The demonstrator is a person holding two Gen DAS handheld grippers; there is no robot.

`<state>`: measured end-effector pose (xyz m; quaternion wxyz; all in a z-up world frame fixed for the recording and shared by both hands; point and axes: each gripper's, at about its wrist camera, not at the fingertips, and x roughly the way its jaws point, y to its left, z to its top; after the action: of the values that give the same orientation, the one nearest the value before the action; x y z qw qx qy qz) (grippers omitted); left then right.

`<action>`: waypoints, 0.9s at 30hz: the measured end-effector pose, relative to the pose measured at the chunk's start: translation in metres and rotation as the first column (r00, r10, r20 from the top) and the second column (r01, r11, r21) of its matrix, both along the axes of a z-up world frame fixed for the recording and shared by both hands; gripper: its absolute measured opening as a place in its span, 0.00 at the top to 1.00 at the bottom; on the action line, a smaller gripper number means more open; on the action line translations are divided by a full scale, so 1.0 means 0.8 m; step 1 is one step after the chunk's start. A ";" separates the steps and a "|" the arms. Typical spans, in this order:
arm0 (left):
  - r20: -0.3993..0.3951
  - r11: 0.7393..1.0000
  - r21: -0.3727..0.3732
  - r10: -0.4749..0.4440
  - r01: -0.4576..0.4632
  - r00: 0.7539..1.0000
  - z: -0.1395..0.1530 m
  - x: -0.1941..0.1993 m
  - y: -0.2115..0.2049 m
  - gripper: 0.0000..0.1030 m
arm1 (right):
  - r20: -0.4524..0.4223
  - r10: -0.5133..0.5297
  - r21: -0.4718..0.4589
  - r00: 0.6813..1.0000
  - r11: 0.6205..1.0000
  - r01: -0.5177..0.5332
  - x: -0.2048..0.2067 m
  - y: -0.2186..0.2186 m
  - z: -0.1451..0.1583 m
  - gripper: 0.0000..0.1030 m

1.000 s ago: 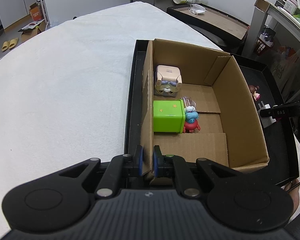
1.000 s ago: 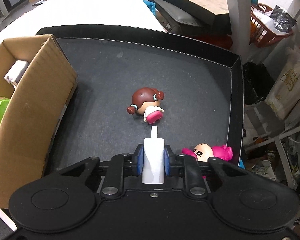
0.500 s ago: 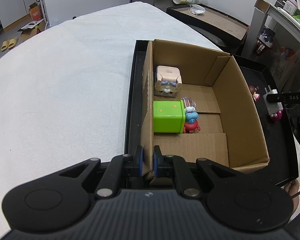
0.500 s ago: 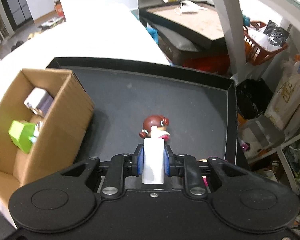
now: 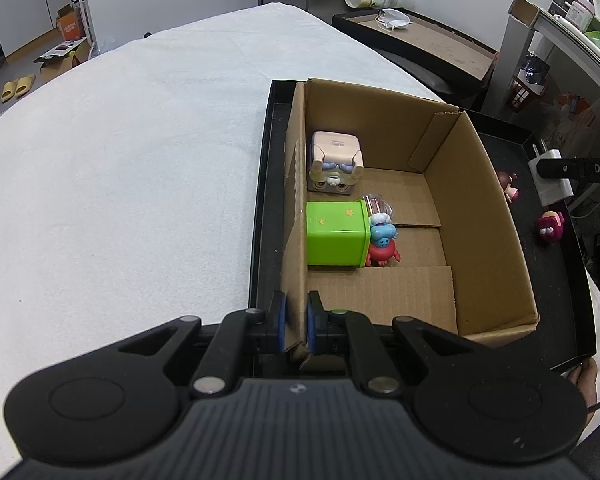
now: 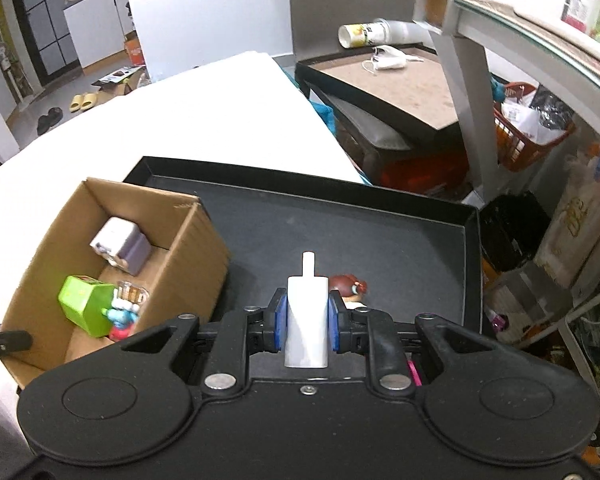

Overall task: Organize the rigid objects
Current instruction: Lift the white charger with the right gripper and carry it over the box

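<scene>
My left gripper (image 5: 294, 326) is shut on the near left wall of an open cardboard box (image 5: 480, 216) that stands in a black tray (image 5: 580, 300). Inside the box are a green cube (image 5: 336, 232), a pale block toy (image 5: 334, 160) and a small blue and red figure (image 5: 383, 242). My right gripper (image 6: 305, 322) is shut on a white charger plug (image 6: 306, 320) and holds it above the tray, right of the box; the plug also shows in the left wrist view (image 5: 550, 178). A brown-haired doll (image 6: 346, 285) and a pink-haired doll (image 5: 551, 225) lie on the tray.
The tray (image 6: 380, 216) sits at the right edge of a white-covered table (image 5: 120, 180). Beyond it are a low stand with a mask (image 6: 388, 62), a white shelf frame (image 6: 464, 80) and an orange basket (image 6: 532, 128).
My right gripper has lifted the white plug well above the tray and tilted up, so the box now shows more at its left. The left gripper has stayed on the box wall.
</scene>
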<state>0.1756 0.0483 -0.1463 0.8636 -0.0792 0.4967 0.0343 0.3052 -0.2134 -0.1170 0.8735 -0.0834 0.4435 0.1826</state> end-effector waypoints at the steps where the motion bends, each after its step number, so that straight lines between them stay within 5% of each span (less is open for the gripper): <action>1: 0.000 1.000 0.001 0.000 0.000 1.000 0.000 0.000 0.000 0.91 | 0.005 0.002 0.000 1.000 1.000 -0.002 -0.001 0.002 0.002 0.80; 27: 0.003 1.000 -0.006 -0.010 0.010 1.000 0.001 -0.002 0.002 0.91 | 0.119 0.072 0.081 0.990 0.993 -0.082 -0.030 0.060 0.039 0.80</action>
<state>0.1743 0.0498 -0.1458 0.8644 -0.0794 0.4957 0.0284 0.2816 -0.1655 -0.0856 0.8928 -0.0733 0.3804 0.2298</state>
